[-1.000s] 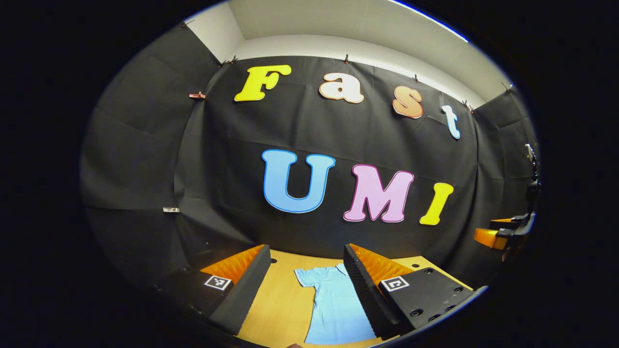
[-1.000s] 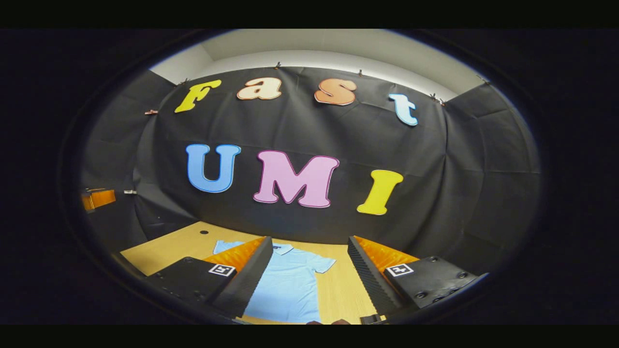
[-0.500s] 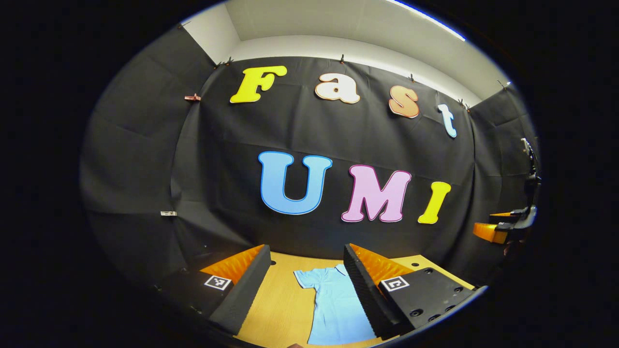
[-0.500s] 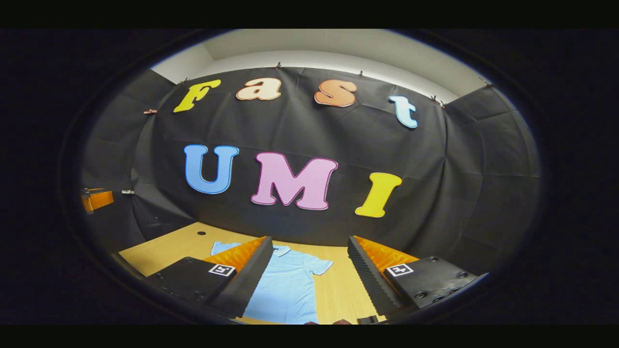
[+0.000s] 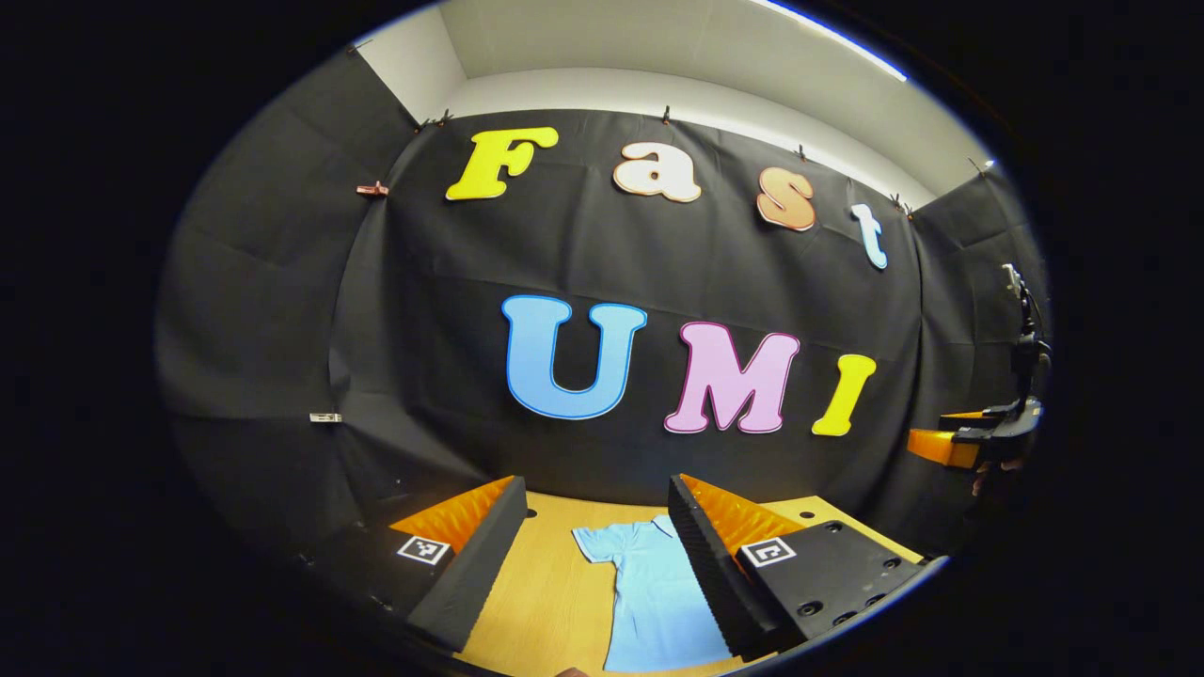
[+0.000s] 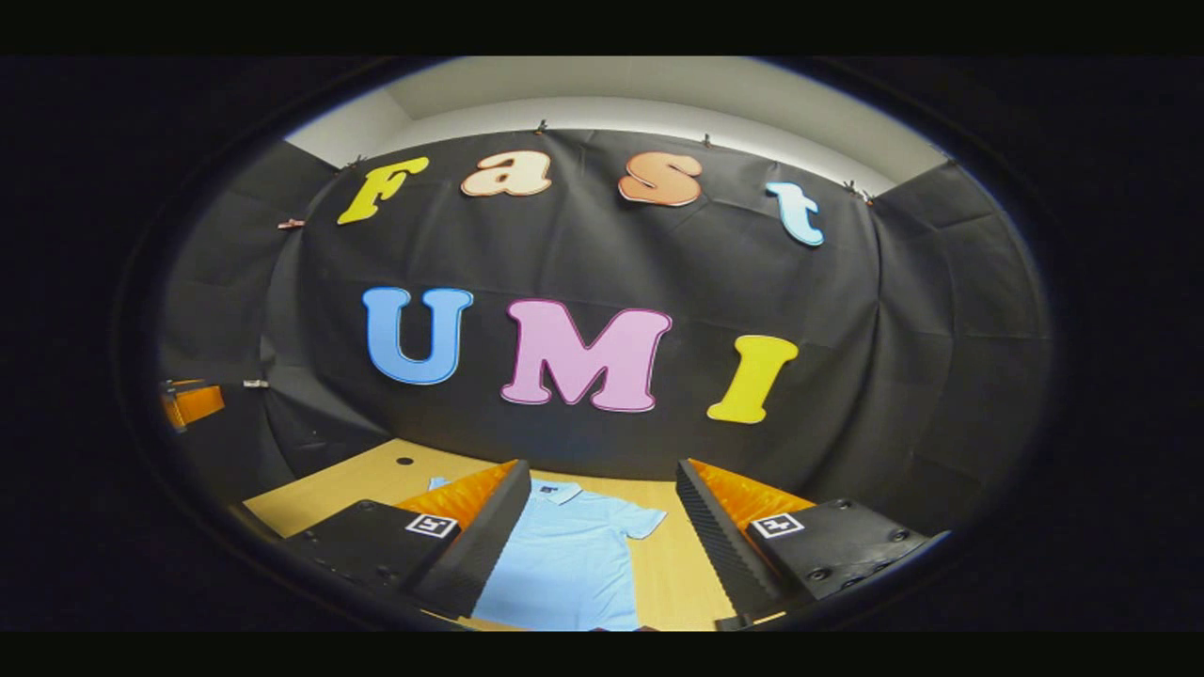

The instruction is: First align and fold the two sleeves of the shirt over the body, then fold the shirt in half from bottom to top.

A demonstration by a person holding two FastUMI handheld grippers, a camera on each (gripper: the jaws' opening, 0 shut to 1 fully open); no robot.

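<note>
A light blue short-sleeved shirt (image 5: 654, 592) lies flat on the wooden table (image 5: 546, 602), collar toward the far wall and sleeves spread out. My left gripper (image 5: 596, 496) hangs open above the table's near side, with the shirt's left sleeve and body showing between its fingers. In the right gripper view the shirt (image 6: 574, 564) shows its collar and right sleeve. There my right gripper (image 6: 602, 472) is open too, above the table (image 6: 682, 574), holding nothing. Each gripper shows far off in the other's view, the right gripper (image 5: 974, 440) at the right edge and the left gripper (image 6: 193, 402) at the left edge.
Black cloth walls close the booth behind and on both sides. A small round hole (image 6: 404, 461) sits in the tabletop near the far left corner. Bare wood lies on either side of the shirt.
The right gripper has shifted slightly, so the shirt sits a little farther right in its view. The left gripper has barely moved. Both stay open.
</note>
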